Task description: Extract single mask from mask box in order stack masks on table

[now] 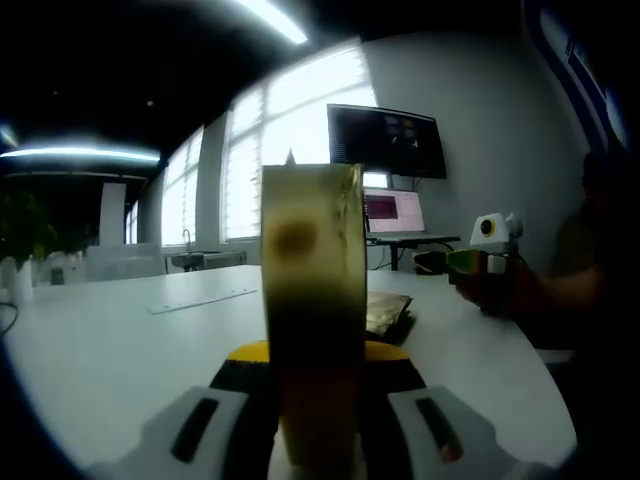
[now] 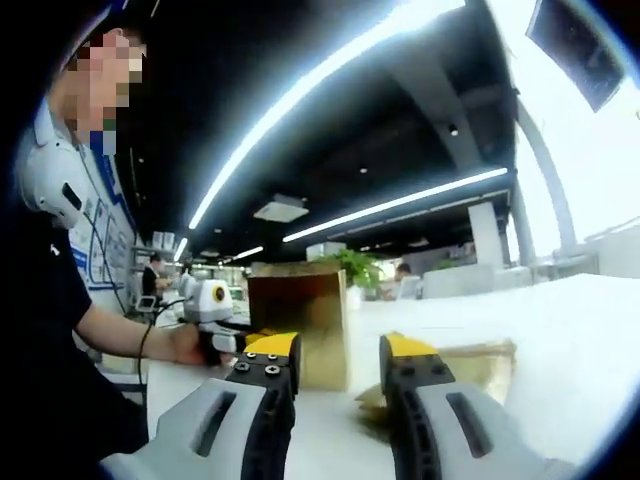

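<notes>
Brown cardboard fills the middle of your left gripper view: the mask box (image 1: 312,300) stands upright between the jaws of your left gripper (image 1: 318,420), which look clamped on its lower part, holding it just above the white desk (image 1: 100,350). In the right gripper view the same box (image 2: 298,340) shows a shaded face that may be its open side, though you cannot confirm that from here. Your right gripper (image 2: 340,400) has its jaws apart with nothing between them, hanging over the desk just beside the box.

On the desk beyond the box lies a crinkled, shiny packet (image 1: 385,312), toward the far right edge; whether it is a mask or just wrapping is hard to tell, and a pale flat shape (image 2: 480,360) sits by your right jaw in the right gripper view.

To do this step well, hold the box firm with the left gripper and turn its opening toward the right one. Bring the right jaws in slowly and pinch just one edge. Going too deep would probably drag out several masks together. Draw it out straight, then lay it flat on the desk, square on the stack.
</notes>
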The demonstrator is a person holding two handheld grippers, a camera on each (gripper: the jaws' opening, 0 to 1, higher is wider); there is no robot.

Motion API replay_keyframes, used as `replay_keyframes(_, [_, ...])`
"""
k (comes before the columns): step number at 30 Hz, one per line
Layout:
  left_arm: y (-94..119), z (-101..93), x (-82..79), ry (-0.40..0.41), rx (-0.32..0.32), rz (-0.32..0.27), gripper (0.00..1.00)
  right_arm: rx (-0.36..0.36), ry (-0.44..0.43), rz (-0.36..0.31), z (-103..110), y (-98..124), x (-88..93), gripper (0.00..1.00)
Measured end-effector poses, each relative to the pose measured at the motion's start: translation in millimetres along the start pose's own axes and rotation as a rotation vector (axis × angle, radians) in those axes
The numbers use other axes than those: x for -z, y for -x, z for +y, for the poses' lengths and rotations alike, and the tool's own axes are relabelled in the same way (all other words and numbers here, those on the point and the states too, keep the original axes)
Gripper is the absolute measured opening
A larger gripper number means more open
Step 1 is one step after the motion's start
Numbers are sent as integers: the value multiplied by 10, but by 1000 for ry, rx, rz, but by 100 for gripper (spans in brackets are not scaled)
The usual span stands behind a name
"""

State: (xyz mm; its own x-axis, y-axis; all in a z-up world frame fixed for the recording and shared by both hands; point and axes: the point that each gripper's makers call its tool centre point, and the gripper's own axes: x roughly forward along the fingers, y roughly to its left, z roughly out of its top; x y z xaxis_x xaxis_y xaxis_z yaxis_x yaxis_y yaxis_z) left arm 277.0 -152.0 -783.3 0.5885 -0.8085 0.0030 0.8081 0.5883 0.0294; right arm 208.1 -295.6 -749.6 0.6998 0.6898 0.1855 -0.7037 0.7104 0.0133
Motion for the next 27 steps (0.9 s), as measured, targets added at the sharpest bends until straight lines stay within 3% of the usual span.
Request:
replay_keyframes(14, [0,8,8,1,-3,0,31,-45,13,26,67,-20,54,30])
replay_keyframes(27, [0,25,32,-2,-2,4,31,-41,4,17,31,-15,56,29])
